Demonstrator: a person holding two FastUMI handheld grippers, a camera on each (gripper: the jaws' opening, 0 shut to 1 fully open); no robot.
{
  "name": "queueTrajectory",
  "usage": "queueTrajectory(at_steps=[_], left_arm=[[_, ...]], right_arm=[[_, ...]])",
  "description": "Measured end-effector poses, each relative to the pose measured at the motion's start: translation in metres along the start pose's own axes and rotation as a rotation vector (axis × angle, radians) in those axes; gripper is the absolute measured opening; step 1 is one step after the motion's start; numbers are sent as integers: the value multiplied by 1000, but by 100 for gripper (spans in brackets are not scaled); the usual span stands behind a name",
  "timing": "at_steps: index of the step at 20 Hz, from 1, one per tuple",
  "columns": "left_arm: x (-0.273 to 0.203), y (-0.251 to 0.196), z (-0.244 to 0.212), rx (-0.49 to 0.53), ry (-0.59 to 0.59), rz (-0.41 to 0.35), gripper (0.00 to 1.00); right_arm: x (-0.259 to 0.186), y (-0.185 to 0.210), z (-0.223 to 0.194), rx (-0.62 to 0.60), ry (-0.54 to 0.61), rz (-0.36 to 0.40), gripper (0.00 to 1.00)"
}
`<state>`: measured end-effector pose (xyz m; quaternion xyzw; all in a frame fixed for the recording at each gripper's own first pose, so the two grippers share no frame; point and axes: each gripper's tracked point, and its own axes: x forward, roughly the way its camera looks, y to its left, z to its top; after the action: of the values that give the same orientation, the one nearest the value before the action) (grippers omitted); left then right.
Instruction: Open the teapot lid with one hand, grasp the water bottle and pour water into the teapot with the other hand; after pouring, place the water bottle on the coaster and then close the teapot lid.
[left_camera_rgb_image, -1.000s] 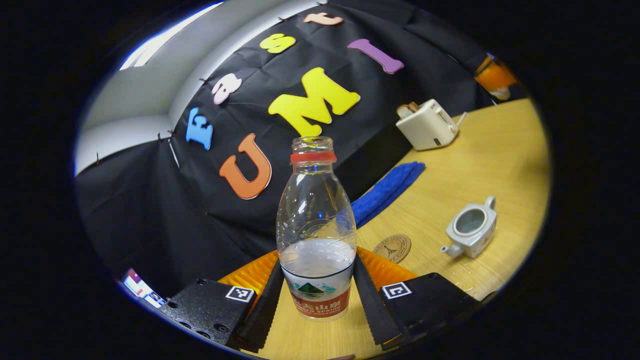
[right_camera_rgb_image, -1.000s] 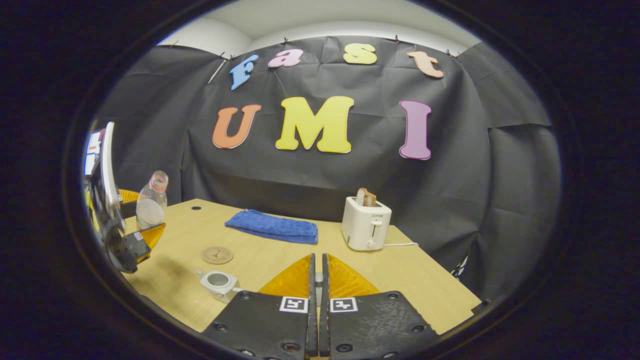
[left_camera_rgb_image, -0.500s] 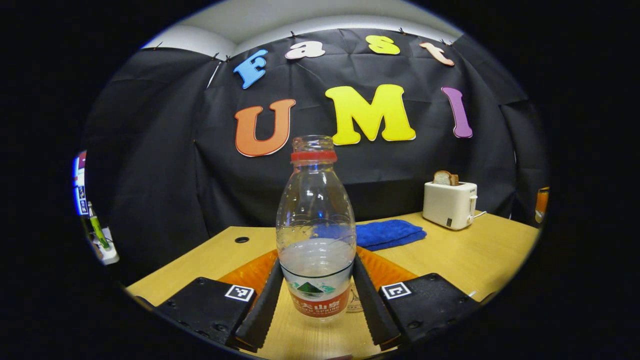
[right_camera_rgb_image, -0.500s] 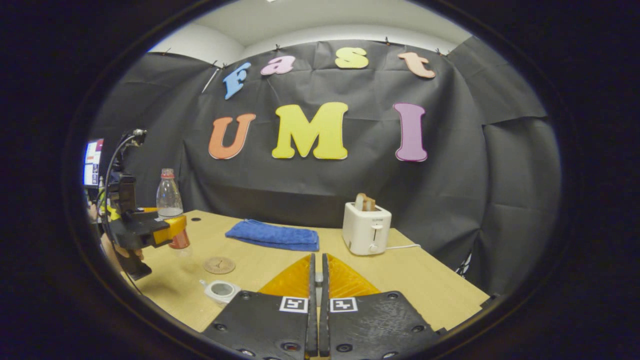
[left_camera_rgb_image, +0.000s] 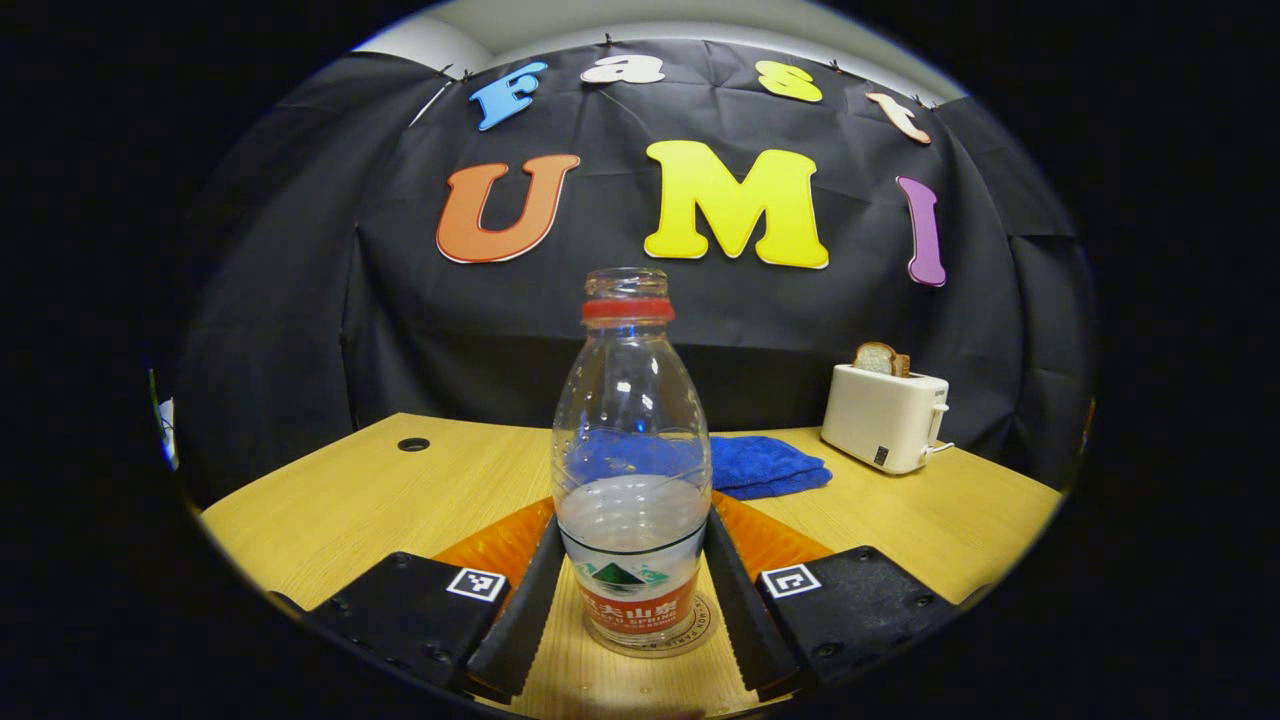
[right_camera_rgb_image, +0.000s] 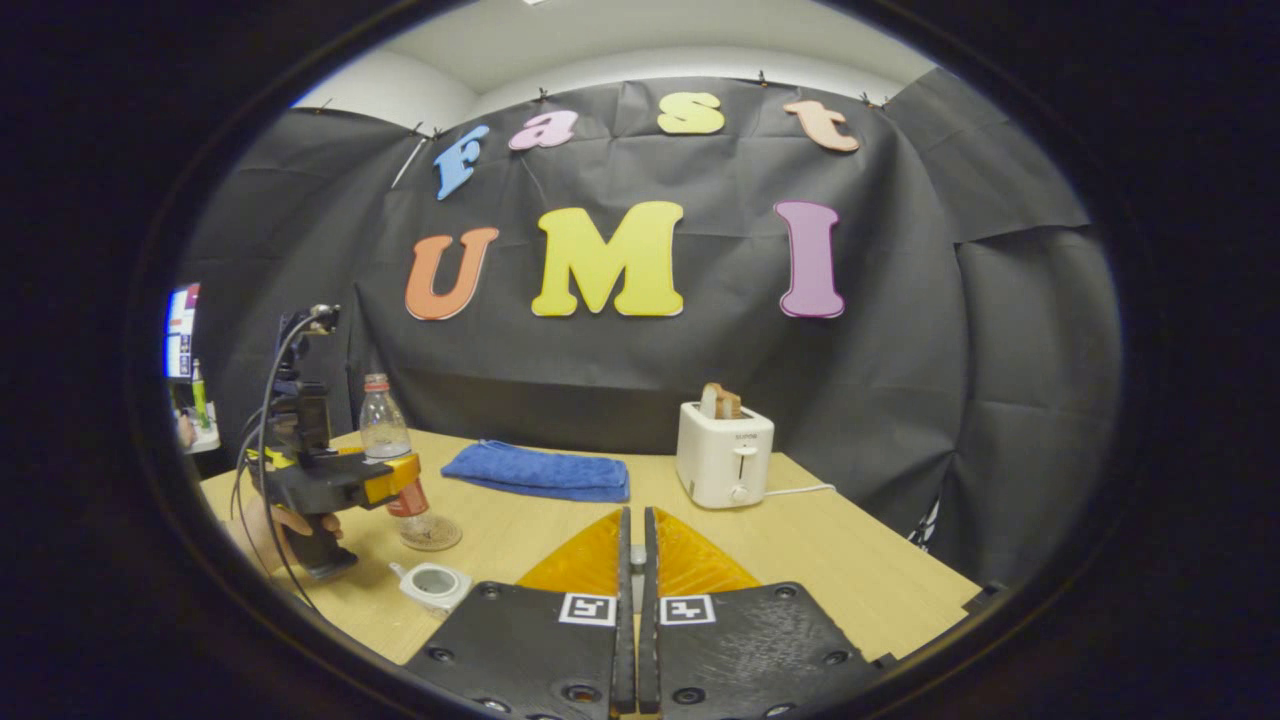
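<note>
A clear, uncapped water bottle, about a third full, stands upright between the fingers of my left gripper, which is shut on its labelled lower part. Its base is over the round coaster; I cannot tell whether they touch. The right gripper view has the bottle, the left gripper, the coaster and the small white teapot, lidless, near the table's front. My right gripper is shut, with a small pale bit of the teapot lid pinched between its fingers.
A folded blue towel lies at the back of the wooden table. A white toaster with bread in it stands to the right of the towel, its cord trailing right. A hand holds the left gripper's handle.
The left gripper has brought the bottle from a tilt to upright, then down and toward the teapot onto the coaster's spot. The right gripper has stayed shut and nearly still.
</note>
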<state>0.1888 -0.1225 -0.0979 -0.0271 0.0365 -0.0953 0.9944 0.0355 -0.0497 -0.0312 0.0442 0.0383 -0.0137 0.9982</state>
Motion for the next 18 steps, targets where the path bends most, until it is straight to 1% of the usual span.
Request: queueTrajectory(at_steps=[2,4,5,6,7,9,14,17,18], left_arm=[[4,-2,0,17,1,4,78],[7,1,-2,39,11,24,78],[7,-2,-5,37,16,12,78],[8,-1,-8,41,26,17,78],[8,-1,-9,40,32,13,78],[8,-1,-8,38,18,14,78],[10,-3,-7,63,9,37,79],[11,-9,-10,69,25,37,80],[10,-11,-15,78,49,36,81]], right_arm=[[1,3,-3,-11,9,5,1],[-1,7,-4,-15,10,12,1],[-1,9,-3,-20,8,16,1],[-2,10,-2,-28,2,19,1],[-2,11,-1,-31,-1,20,4],[-3,12,-2,-37,1,23,1],[-1,14,-5,-42,10,30,1],[-2,15,-6,-48,11,31,2],[-1,14,-5,-51,11,31,1]])
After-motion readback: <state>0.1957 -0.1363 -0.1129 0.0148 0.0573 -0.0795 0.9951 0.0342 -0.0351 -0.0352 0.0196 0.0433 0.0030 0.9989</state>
